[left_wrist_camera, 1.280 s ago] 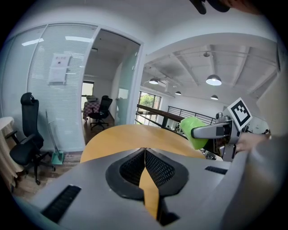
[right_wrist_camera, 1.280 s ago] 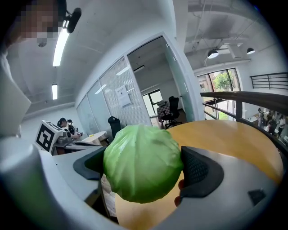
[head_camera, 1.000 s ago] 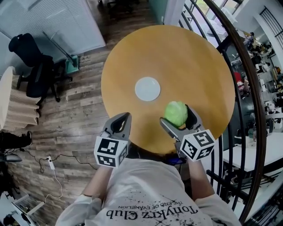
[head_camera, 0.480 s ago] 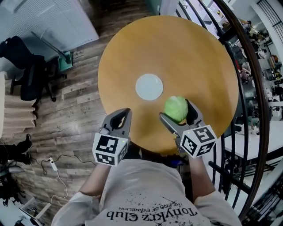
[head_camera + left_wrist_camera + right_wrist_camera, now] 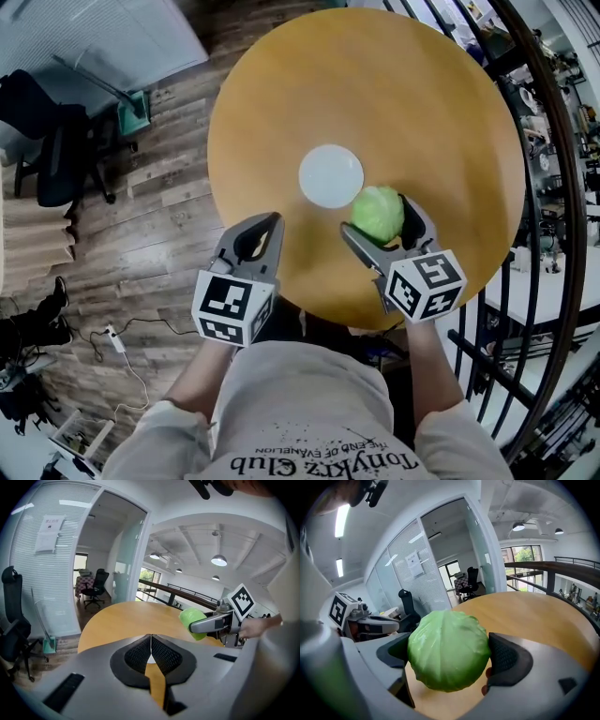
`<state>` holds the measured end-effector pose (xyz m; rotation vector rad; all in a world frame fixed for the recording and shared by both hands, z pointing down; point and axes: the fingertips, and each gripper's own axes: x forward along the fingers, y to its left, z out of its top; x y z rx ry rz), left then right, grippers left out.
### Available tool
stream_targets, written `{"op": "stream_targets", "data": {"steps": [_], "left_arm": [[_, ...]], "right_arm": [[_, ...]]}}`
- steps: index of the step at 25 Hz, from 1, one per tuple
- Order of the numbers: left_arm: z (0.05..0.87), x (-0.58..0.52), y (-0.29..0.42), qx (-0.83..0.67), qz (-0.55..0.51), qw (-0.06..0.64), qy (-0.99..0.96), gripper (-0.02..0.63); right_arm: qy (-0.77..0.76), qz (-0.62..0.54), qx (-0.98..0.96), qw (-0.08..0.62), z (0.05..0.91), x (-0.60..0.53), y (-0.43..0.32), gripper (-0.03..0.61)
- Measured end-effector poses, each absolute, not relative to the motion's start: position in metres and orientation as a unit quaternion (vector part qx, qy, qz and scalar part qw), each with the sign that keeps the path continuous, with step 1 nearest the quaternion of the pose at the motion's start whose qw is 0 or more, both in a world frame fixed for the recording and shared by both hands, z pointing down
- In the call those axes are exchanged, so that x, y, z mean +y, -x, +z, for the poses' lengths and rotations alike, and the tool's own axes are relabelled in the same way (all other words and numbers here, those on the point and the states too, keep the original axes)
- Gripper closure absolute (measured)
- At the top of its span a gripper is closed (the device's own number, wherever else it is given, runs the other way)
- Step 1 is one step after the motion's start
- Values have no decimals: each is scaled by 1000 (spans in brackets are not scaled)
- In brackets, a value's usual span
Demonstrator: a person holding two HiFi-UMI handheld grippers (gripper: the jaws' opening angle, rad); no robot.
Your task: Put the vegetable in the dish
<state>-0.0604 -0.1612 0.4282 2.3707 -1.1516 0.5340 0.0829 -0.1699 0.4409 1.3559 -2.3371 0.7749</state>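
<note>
The right claw [image 5: 377, 217] is clamping the cabbage [image 5: 447, 649], the white dish [image 5: 331, 175] lying just beyond its tips; the left claw [image 5: 151, 641] is sitting closed, empty.

Count, all views:
- Round wooden table [image 5: 422, 103]: 1.
- White dish [image 5: 330, 175]: 1, on the table.
- Vegetable: 1 green cabbage [image 5: 377, 212].
- Grippers: 2, the left gripper [image 5: 265, 225] and the right gripper [image 5: 375, 216].
- Marker cubes: 2, one per gripper, left cube [image 5: 232, 307] and right cube [image 5: 427, 284].
- Black office chairs: 2 in the left gripper view, a near chair [image 5: 11, 620] and a far chair [image 5: 97, 585]. The head view catches only 1.
- Persons: 1.
</note>
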Motion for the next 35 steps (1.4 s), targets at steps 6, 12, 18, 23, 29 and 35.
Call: {"op": "stream_targets", "data": {"steps": [6, 12, 18, 23, 29, 35], "left_arm": [[445, -165, 57, -403, 197, 235, -862, 591], [464, -169, 56, -395, 206, 250, -860, 591], [480, -179, 62, -393, 213, 259, -856, 591], [494, -183, 67, -394, 220, 265, -852, 591], [505, -188, 71, -397, 220, 277, -847, 591], [510, -190, 73, -399, 219, 283, -844, 591]], "right_arm": [[-477, 283, -811, 185, 470, -181, -73, 98], [-477, 294, -804, 199, 497, -199, -68, 98], [-478, 300, -796, 218, 525, -216, -65, 98], [-481, 296, -788, 246, 550, -227, -63, 98], [-480, 305, -781, 258, 569, -238, -59, 98], [-479, 302, -774, 282, 584, -245, -57, 98]]}}
